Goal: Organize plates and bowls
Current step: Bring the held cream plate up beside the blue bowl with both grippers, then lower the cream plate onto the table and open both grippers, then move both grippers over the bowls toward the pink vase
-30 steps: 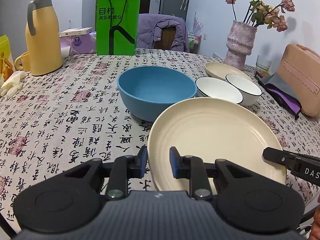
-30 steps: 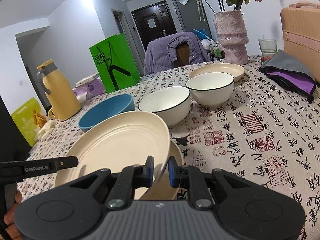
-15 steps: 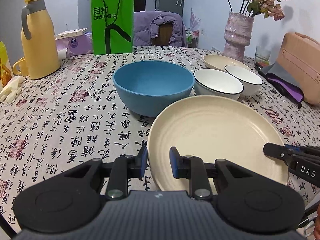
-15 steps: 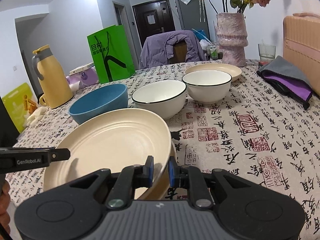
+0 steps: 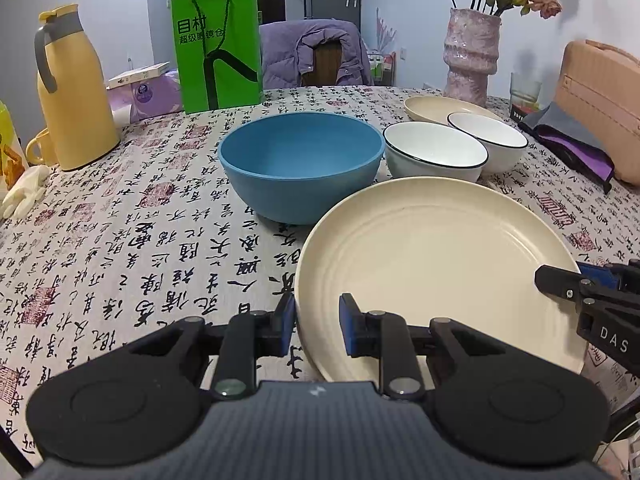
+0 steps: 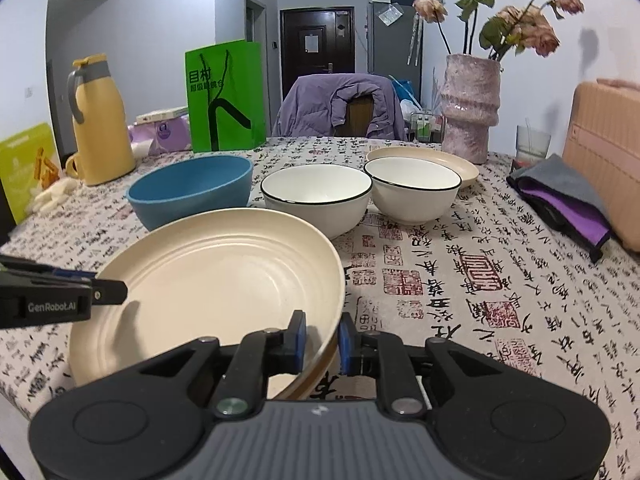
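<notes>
A large cream plate (image 5: 436, 272) lies about level at the near edge of the table, and both grippers hold it. My left gripper (image 5: 316, 322) is shut on its near left rim. My right gripper (image 6: 322, 338) is shut on the near right rim of the same plate (image 6: 224, 276). Whether the plate rests on the cloth or hangs just above it, I cannot tell. Behind it stand a blue bowl (image 5: 300, 160) and two white black-rimmed bowls (image 5: 434, 152) (image 5: 486, 140). A smaller cream plate (image 5: 432, 106) lies further back.
On the left stand a yellow jug (image 5: 72, 100) with a mug and a pair of gloves (image 5: 24, 192). At the back are a green paper bag (image 5: 218, 48) and a pink vase (image 5: 472, 56). A glass (image 5: 525, 88), a grey-purple cloth (image 5: 568, 140) and a pink case (image 5: 600, 100) fill the right.
Both grippers have rolled, and the cream plate, tilted a second ago, now sits level between them. Both grips have stayed on its rim. The bowls have not moved.
</notes>
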`<state>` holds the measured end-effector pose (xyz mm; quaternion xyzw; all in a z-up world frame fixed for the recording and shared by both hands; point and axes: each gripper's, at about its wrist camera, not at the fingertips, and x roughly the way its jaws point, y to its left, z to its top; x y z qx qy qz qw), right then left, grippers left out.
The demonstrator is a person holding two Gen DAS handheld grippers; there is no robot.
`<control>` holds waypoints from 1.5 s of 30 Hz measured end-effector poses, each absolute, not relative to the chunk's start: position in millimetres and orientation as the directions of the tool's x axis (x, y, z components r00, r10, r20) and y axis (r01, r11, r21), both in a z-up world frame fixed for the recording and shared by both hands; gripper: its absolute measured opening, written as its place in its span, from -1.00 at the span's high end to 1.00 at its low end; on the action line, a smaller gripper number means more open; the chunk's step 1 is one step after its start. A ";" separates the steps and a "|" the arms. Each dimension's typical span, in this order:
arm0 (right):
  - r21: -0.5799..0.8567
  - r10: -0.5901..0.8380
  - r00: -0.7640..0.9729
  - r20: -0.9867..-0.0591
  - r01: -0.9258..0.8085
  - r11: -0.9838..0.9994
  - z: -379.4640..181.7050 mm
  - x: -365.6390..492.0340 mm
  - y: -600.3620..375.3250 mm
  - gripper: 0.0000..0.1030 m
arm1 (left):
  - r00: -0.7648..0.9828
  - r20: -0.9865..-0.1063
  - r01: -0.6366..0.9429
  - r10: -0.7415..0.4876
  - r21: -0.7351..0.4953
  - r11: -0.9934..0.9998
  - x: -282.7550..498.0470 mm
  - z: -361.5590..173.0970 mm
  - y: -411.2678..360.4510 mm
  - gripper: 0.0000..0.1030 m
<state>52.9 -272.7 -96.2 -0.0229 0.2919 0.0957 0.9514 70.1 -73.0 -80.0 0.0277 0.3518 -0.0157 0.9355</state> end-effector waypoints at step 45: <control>0.233 0.333 0.844 -0.420 -0.254 0.939 -74.7 61.2 -294.3 -1.00 | 0.871 -0.485 0.007 -0.079 -0.150 0.989 57.4 -51.7 -33.6 -1.00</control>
